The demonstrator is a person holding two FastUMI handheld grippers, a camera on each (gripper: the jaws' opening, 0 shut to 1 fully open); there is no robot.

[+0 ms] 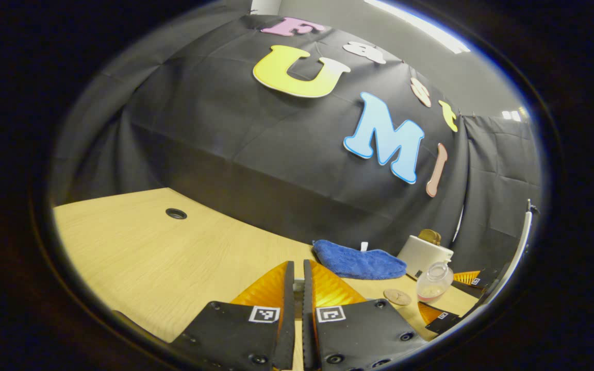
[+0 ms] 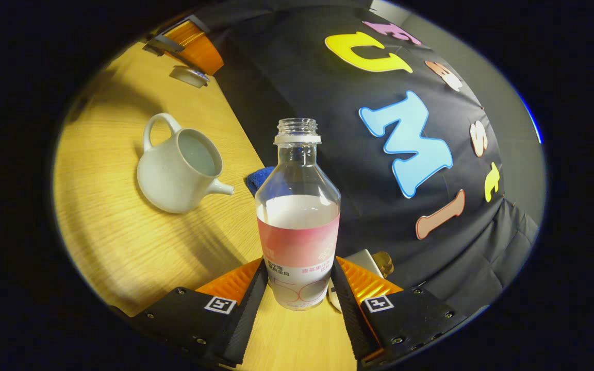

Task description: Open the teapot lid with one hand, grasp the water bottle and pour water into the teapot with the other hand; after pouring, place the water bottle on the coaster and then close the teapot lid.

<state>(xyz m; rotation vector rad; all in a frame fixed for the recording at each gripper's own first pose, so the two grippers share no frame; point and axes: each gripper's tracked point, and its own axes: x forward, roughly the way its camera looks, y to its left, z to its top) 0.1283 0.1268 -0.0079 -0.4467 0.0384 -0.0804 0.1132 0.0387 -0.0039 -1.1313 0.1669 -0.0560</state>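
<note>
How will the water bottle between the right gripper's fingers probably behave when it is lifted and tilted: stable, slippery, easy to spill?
The water bottle has no cap, so tilting it probably spills at once. It looks partly full, so it is likely fairly light, with water that may slosh. The right gripper presses low, on the smooth label, so the tall bottle might slip or lean.

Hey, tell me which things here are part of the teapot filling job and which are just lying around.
Part of the job:
- water bottle, between the fingers of the right gripper
- teapot, lid off
- teapot lid, up by the left gripper
- coaster

Just lying about:
- blue cloth
- white boxy object near the wall
</note>
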